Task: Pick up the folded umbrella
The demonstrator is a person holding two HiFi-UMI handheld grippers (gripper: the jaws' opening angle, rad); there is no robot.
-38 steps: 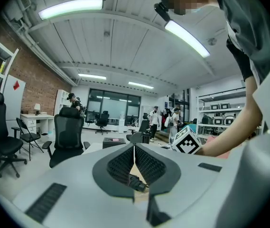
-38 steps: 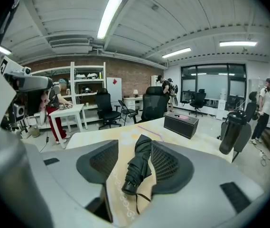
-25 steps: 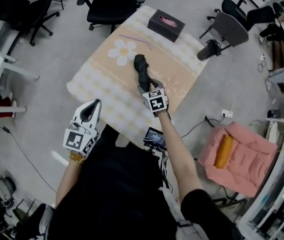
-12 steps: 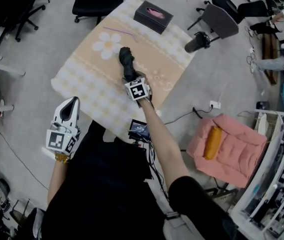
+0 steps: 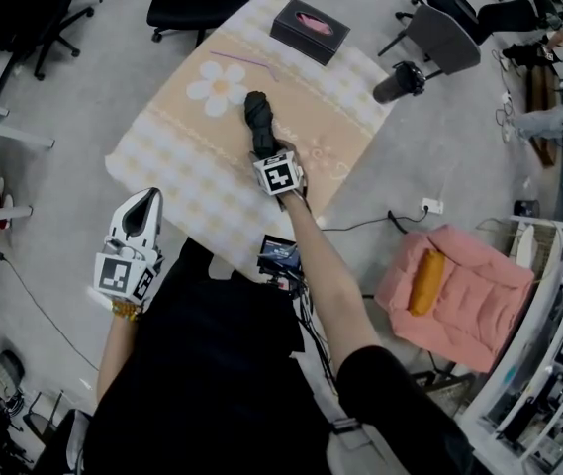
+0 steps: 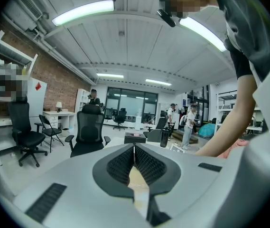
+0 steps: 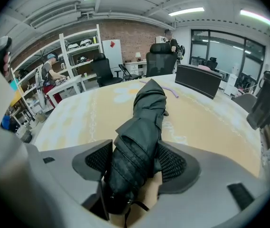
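So the right gripper [image 7: 137, 151] has its jaws closed in on the folded umbrella [image 7: 142, 127], both ribbed pads pressed into the black fabric near the handle end. The umbrella lies on the tablecloth [image 5: 177, 161] just beside the daisy print [image 5: 214, 88], on the side nearer the person, with its far tip pointing out past the daisy. As far as I can tell it's resting on the cloth, not lifted yet.

The left gripper [image 6: 134, 151] is doing nothing: jaws pinched together with nothing in them, held well away from the daisy, off the near edge of the table.

What I'd worry about:
- The grip is at one end, so most of the umbrella hangs out past the jaws. On the lift it could droop or pivot down.
- The pads are biting loose, folded canopy fabric rather than anything solid, so the fabric might slide and the whole thing slip out.
- A thin wrist strap [image 7: 135, 206] dangles at the handle end and could catch on the gripper.
- A dragging tip could bunch the cloth toward the daisy and nudge the purple straw [image 5: 246, 62] lying just beyond it.

Writing-wise there's nothing readable. The black tissue box [image 5: 309, 30] past the daisy shows no legible print, and the gripper cubes only carry square marker patterns.
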